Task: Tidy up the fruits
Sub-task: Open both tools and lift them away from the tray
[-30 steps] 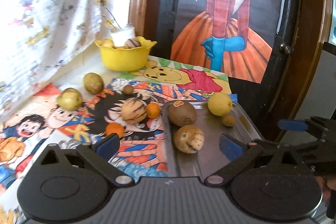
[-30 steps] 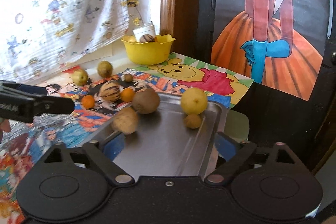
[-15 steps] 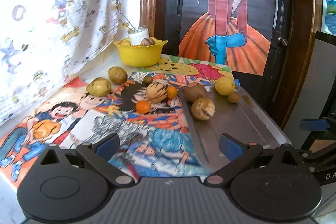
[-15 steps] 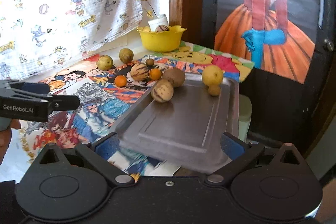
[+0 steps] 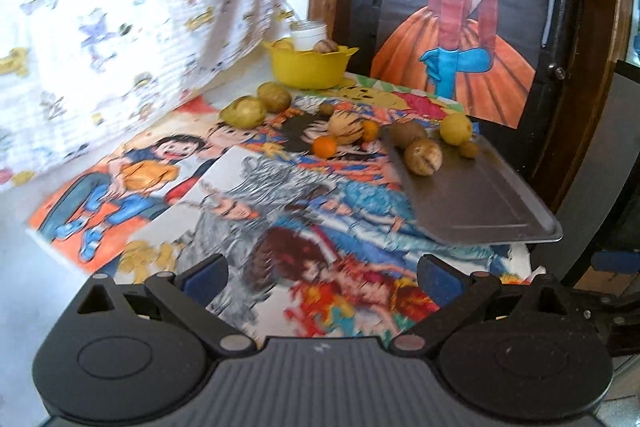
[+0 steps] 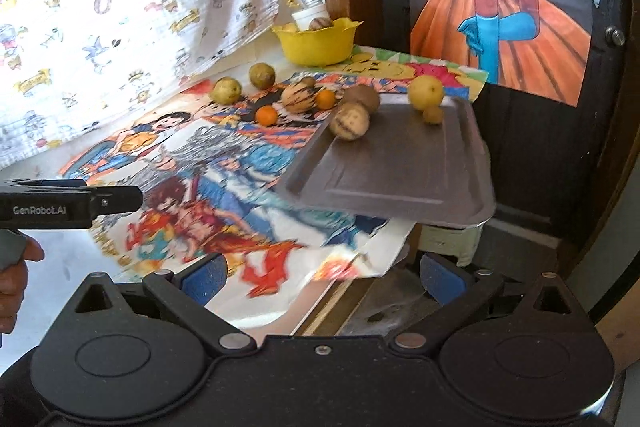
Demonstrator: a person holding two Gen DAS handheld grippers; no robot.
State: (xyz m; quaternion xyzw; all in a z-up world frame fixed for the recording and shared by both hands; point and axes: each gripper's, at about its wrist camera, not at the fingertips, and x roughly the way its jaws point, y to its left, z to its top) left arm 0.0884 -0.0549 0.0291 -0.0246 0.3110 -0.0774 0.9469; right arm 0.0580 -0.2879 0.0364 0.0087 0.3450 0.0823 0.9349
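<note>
A: Which step is it now, in your opinion?

B: I think it is between two picks. Both tongs are wide apart and hold nothing. The left tongs (image 5: 322, 273) hang above the near part of the cartoon mat (image 5: 248, 211), well apart from any fruit. The right tongs (image 6: 324, 273) hang over the near corner of the tabletop (image 6: 48, 267), also w/o anything between the pads.

A: And where is the fruit?

B: In three places. On the metal tray (image 6: 400, 171) at the right side there are four pcs: a striped round fruit (image 6: 349, 121), a brown one (image 6: 362, 98) touching it behind, a yellow one (image 6: 425, 93) and a small brown one (image 6: 433, 115) just beside it. On the mat approx. seven pcs are not sorted: two small oranges (image 6: 266, 115), a striped fruit (image 6: 297, 97) between them, two green-yellow ones (image 6: 226, 90) nearer the curtain, etc. The yellow bowl (image 6: 318, 45) at the back has already some fruit inside.

A: So what does the next move need?

B: My judgement: a long reach forward, because all loose fruit is far from both tongs. The nearest orange is a good candidate for the left side. It is round, so the tongs must close around its middle, otherwise it can roll away. Whether it goes to the tray or the bowl, I cannot tell.
</note>
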